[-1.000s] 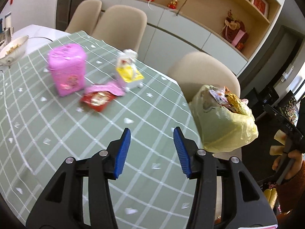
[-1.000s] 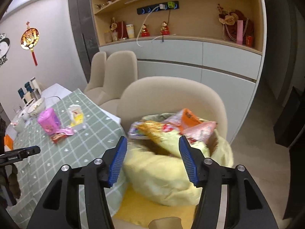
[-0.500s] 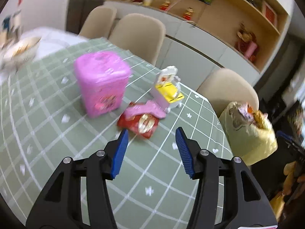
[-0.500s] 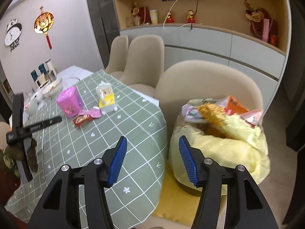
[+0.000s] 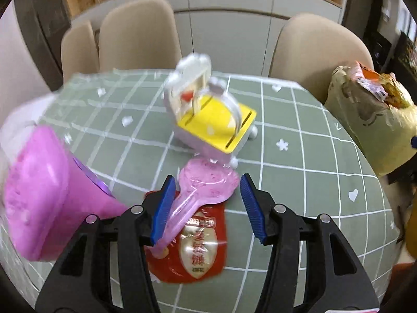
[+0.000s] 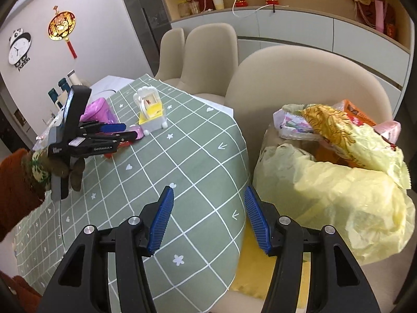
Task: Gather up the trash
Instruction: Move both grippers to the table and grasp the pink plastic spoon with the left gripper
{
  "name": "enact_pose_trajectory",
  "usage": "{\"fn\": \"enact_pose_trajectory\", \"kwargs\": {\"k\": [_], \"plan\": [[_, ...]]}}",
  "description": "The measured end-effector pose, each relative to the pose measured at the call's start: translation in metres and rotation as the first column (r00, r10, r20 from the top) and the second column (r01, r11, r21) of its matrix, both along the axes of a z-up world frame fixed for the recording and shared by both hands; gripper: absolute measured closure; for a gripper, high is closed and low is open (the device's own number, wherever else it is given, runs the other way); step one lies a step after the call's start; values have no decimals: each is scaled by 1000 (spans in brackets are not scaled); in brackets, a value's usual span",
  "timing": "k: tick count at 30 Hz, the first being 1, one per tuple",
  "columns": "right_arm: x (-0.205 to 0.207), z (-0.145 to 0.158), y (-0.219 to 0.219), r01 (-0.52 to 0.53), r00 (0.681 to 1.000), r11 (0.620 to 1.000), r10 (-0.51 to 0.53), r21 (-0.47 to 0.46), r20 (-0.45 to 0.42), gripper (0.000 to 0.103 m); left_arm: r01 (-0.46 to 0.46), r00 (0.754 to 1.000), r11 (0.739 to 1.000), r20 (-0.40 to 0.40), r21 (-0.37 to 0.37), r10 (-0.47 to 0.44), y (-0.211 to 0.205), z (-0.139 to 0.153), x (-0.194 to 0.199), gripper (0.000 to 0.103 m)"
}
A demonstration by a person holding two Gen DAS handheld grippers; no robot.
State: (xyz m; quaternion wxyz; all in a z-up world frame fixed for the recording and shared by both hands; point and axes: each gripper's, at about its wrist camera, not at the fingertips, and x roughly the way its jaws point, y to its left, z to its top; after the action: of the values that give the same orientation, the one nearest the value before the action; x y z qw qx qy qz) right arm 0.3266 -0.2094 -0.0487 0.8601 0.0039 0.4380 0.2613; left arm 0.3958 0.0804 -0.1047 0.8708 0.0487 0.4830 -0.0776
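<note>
Low over the table, left gripper [image 5: 206,206] with its blue pads spread wide, nothing between them touching. Below and between the pads: a red snack wrapper [image 5: 199,250] lying flat on the green checked tablecloth [image 5: 299,182], its long axis running roughly along the gripper's line, the far end tucked under a pink wrapper [image 5: 206,182]. Pink wrapper lies on top, wide rounded end pointing away toward the white-and-yellow toy cart [image 5: 216,122], narrow tail slanting back toward the left pad and passing just beside it; contact there cannot be told. Cart just beyond the pink wrapper, touching or nearly so. Pink container [image 5: 44,190] tilted in view at left, blurred.

Right gripper [image 6: 209,221] hovers over the table edge, pads apart, empty. Yellow trash bag [image 6: 338,195] sits on the beige chair [image 6: 299,78] just right of it, stuffed with wrappers, mouth open upward. Left gripper seen from this side near the pink container.
</note>
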Motion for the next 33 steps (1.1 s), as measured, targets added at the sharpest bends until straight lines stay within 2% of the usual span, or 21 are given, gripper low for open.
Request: {"fn": "enact_pose_trajectory", "kwargs": {"k": [2, 3, 6, 8, 12, 14, 16, 19, 22, 25, 27, 29, 33], "plan": [[5, -6, 8, -5, 1000, 1000, 5, -11, -5, 49, -38, 999, 998, -19, -47, 37, 5, -3, -7, 58], [7, -8, 11, -9, 1000, 1000, 9, -17, -7, 49, -69, 997, 996, -25, -64, 68, 8, -3, -11, 66], [12, -14, 29, -24, 1000, 999, 24, -38, -15, 49, -119, 993, 978, -31, -171, 115, 15, 3, -33, 67], [14, -17, 42, -34, 999, 998, 33, -51, -19, 49, -154, 988, 965, -27, -212, 152, 18, 11, -52, 67], [8, -16, 71, -77, 997, 996, 75, -42, -29, 49, -234, 967, 918, 20, -321, 254, 27, 35, -109, 67], [1, -16, 88, -115, 993, 993, 114, -36, -39, 49, -278, 951, 908, 43, -313, 306, 29, 41, -133, 66], [-4, -17, 103, -149, 988, 988, 147, -48, -36, 49, -349, 928, 897, 34, -271, 371, 32, 38, -158, 66], [-9, -20, 138, -188, 982, 980, 188, -67, -17, 49, -460, 882, 859, -2, -227, 472, 44, 26, -184, 66], [-9, -23, 172, -188, 982, 982, 187, -19, -27, 49, -517, 846, 816, -9, -257, 533, 60, 24, -211, 66], [-5, -26, 211, -157, 987, 987, 158, 31, -28, 49, -545, 825, 793, -3, -271, 566, 71, 26, -233, 66], [0, -29, 232, -112, 994, 994, 112, 17, -8, 49, -565, 810, 774, -14, -285, 586, 80, 25, -243, 66], [8, -35, 252, -79, 997, 997, 79, 17, -12, 49, -577, 803, 766, -21, -284, 596, 84, 23, -250, 66], [21, -56, 287, -57, 998, 996, 56, -70, -13, 49, -594, 788, 751, -20, -287, 615, 95, 23, -263, 66]]}}
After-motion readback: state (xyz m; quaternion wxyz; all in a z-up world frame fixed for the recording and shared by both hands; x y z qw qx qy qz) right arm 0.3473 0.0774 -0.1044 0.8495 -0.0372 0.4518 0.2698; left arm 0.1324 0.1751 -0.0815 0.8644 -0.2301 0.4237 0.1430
